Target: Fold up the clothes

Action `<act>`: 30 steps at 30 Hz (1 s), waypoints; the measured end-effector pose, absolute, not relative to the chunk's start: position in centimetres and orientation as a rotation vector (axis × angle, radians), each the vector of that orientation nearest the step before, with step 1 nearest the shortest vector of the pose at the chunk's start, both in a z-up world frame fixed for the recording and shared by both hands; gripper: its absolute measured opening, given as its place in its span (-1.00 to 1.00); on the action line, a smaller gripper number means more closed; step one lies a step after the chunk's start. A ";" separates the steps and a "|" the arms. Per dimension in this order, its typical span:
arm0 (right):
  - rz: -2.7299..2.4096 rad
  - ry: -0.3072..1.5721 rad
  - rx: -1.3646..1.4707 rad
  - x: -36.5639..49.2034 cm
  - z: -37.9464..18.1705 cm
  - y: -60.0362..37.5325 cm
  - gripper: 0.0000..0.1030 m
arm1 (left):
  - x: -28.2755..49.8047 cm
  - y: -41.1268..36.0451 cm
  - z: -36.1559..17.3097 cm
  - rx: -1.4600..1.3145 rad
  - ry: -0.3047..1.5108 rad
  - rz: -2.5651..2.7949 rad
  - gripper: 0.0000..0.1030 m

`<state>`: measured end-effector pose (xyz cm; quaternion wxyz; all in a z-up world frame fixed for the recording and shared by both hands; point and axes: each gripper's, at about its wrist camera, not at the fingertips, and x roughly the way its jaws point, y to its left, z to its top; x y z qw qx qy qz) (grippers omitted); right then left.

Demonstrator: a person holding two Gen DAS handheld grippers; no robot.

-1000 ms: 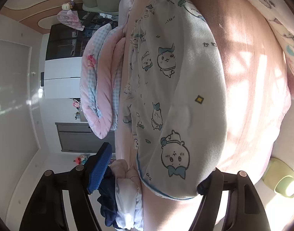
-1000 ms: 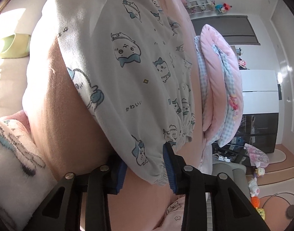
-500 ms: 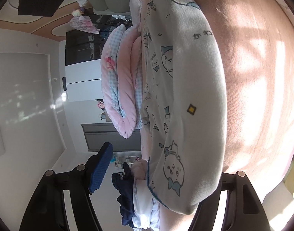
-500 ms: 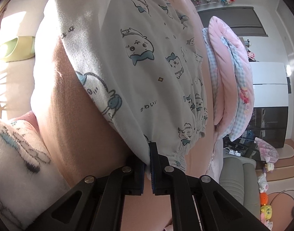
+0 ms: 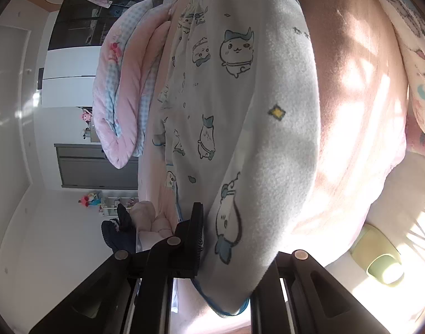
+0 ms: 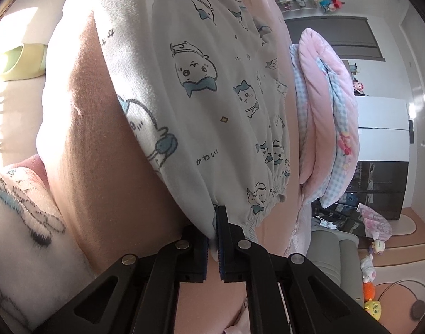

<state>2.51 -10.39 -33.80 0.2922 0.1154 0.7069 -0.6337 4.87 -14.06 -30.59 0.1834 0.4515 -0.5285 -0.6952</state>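
Observation:
A white fleece pyjama garment [image 5: 240,97] printed with blue cartoon animals lies spread on a pink bed sheet [image 5: 351,111]. My left gripper [image 5: 205,222] is shut on the garment's near blue-trimmed edge. One finger [image 5: 195,236] shows and the fabric drapes over the other. In the right wrist view the same garment [image 6: 212,83] runs away from me. My right gripper [image 6: 214,228] is shut on its gathered elastic hem, which bunches just above the pads.
A folded pink and blue-check quilt [image 5: 120,97] [image 6: 324,111] lies beyond the garment. Dark and pale clothes [image 5: 120,231] are piled at the far end. A white plush blanket [image 6: 17,222] and a green slipper [image 5: 379,261] on the floor sit beside the bed.
Both grippers closed on the garment: the right one first on the elastic hem, then the left on the near edge. The left view also shifted and rolled a little.

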 end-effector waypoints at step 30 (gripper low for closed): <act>-1.832 2.161 -0.316 1.9 -37.2 -12.5 -0.18 | 4.6 -16.8 -28.6 1.229 -1.347 -1.922 -0.76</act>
